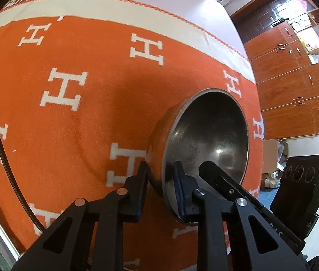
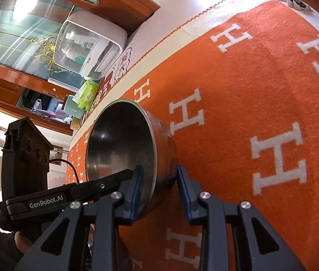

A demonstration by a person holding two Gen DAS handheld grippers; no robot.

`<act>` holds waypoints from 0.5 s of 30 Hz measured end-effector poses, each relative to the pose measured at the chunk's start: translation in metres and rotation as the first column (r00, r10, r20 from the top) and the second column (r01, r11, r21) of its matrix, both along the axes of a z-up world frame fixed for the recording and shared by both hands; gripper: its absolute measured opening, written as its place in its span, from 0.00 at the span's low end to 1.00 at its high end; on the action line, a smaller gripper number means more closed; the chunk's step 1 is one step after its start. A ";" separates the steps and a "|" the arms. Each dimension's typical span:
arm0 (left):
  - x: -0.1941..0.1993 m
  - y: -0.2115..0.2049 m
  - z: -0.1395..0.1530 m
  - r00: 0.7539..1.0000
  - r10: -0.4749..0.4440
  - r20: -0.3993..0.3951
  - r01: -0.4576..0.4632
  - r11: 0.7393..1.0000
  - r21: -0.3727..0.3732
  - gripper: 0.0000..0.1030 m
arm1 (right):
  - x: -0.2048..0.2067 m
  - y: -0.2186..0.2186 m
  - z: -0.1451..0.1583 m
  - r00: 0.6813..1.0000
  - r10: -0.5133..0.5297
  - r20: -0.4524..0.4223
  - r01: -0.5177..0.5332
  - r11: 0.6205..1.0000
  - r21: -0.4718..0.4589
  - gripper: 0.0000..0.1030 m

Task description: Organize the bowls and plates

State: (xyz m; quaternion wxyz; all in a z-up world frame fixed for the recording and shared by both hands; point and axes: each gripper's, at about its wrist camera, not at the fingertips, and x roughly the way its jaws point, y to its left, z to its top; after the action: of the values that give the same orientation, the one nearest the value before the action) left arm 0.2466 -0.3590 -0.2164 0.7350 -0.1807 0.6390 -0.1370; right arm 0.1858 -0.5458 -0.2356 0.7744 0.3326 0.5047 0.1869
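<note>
Bowl: steel bowl (image 1: 206, 140) on the orange blanket (image 1: 69, 117) | Tongs: your left tongs (image 1: 161, 187) clamp its rim; right tongs (image 2: 159, 180) straddle the opposite wall — partly open, not pressing | Progress: early — no plates or stack visible; placing remains.

You get bright, even daylight; a glare spot sits inside the round steel bowl (image 1: 206, 135), and fisheye bending darkens both views' corners.

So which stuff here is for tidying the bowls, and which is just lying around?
For the job: steel bowl, left gripper, right gripper.
Just lying about: orange blanket, green wipes pack, shoes, black cable.
</note>
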 end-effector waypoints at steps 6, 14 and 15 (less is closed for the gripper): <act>-0.011 -0.003 0.019 0.999 -0.006 0.051 0.007 1.000 -0.015 0.20 | -0.012 -0.001 0.015 1.000 -0.010 0.030 0.010 1.000 -0.006 0.25; -0.035 0.007 0.051 0.992 -0.006 0.125 0.012 0.999 -0.045 0.20 | -0.032 0.002 0.044 0.995 -0.007 0.099 0.010 1.000 -0.026 0.20; -0.039 0.008 0.054 0.991 -0.006 0.134 0.012 0.999 -0.049 0.20 | -0.034 0.002 0.048 0.994 -0.005 0.110 0.008 1.000 -0.029 0.20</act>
State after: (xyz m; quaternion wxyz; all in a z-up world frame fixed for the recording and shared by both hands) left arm 0.2081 -0.3511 -0.1621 0.7709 -0.1864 0.5854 -0.1680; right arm 0.1515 -0.5435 -0.1880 0.8063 0.3120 0.4632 0.1950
